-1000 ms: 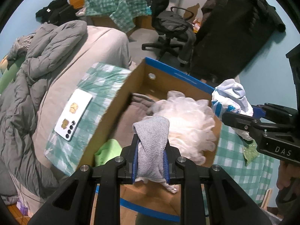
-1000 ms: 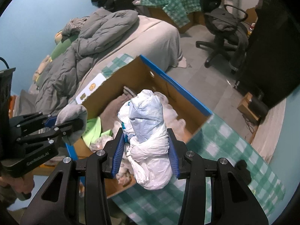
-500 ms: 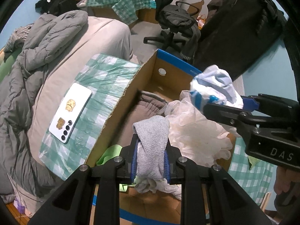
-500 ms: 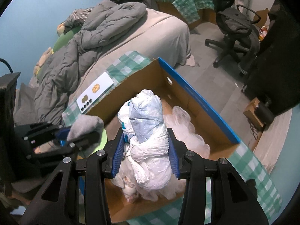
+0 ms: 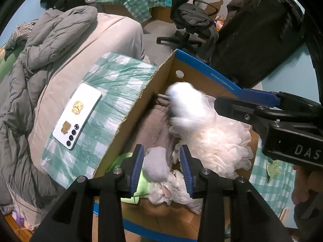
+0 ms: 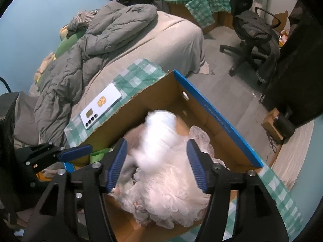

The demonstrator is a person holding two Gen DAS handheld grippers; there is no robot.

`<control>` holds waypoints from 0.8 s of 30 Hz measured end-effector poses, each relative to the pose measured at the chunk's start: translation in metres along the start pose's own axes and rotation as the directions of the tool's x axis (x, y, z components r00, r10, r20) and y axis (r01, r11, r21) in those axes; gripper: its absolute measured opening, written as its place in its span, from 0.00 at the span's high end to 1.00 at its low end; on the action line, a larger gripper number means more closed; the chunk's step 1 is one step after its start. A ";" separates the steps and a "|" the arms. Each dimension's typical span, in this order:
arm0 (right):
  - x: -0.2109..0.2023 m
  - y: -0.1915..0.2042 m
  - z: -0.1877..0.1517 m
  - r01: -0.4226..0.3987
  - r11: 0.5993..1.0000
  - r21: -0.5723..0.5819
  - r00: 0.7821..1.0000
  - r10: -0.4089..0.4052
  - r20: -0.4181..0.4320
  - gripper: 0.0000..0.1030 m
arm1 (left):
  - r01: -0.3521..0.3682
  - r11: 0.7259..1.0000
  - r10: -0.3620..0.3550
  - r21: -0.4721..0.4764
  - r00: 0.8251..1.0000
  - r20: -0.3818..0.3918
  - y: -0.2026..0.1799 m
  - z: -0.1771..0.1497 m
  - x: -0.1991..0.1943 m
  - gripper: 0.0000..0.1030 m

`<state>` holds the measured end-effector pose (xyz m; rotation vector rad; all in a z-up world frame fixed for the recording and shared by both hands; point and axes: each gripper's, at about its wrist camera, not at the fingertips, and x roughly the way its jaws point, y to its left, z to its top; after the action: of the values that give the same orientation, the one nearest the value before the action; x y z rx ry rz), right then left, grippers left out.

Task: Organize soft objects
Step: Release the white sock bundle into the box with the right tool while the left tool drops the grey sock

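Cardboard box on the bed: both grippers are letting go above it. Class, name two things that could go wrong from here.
1. The white bundle, blurred beneath the opening right gripper, may bounce off the heaped mesh sponge and over the cardboard box wall.
2. The grey cloth may snag a pad of the opening left gripper.

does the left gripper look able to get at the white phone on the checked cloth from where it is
Probably yes. The phone lies bare on the checked cloth, just outside the cardboard box. The left gripper, jaws opening over the grey cloth, would only need to clear that box wall.
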<state>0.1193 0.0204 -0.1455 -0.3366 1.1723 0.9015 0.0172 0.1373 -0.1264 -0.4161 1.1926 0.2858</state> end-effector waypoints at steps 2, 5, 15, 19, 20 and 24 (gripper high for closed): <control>-0.003 0.000 -0.001 0.005 1.000 0.003 1.000 -0.005 0.008 0.37 | -0.001 1.000 0.001 -0.001 1.000 0.006 -0.001 -0.001 -0.003 0.63; -0.008 -0.002 -0.002 0.004 1.000 0.018 1.000 -0.004 0.018 0.37 | -0.004 1.000 0.004 0.006 1.000 0.013 -0.004 -0.002 -0.008 0.61; -0.031 -0.015 -0.020 0.023 0.999 0.049 0.999 -0.025 0.034 0.37 | -0.039 0.998 0.036 0.059 0.998 0.046 -0.023 -0.008 -0.029 0.54; -0.041 -0.024 -0.030 0.039 0.997 0.070 0.998 -0.041 0.037 0.37 | -0.063 0.995 0.057 0.084 0.996 0.066 -0.032 -0.010 -0.038 0.43; -0.044 -0.026 -0.032 0.042 0.996 0.076 0.998 -0.045 0.040 0.37 | -0.070 0.993 0.063 0.092 0.995 0.071 -0.035 -0.010 -0.040 0.43; -0.052 -0.034 -0.042 0.056 0.994 0.096 0.997 -0.060 0.043 0.36 | -0.074 0.991 0.066 0.113 0.995 0.078 -0.045 -0.009 -0.048 0.42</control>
<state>0.1122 -0.0506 -0.1220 -0.2708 1.1535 0.7960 0.0124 0.0929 -0.0764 -0.2610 1.1463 0.2888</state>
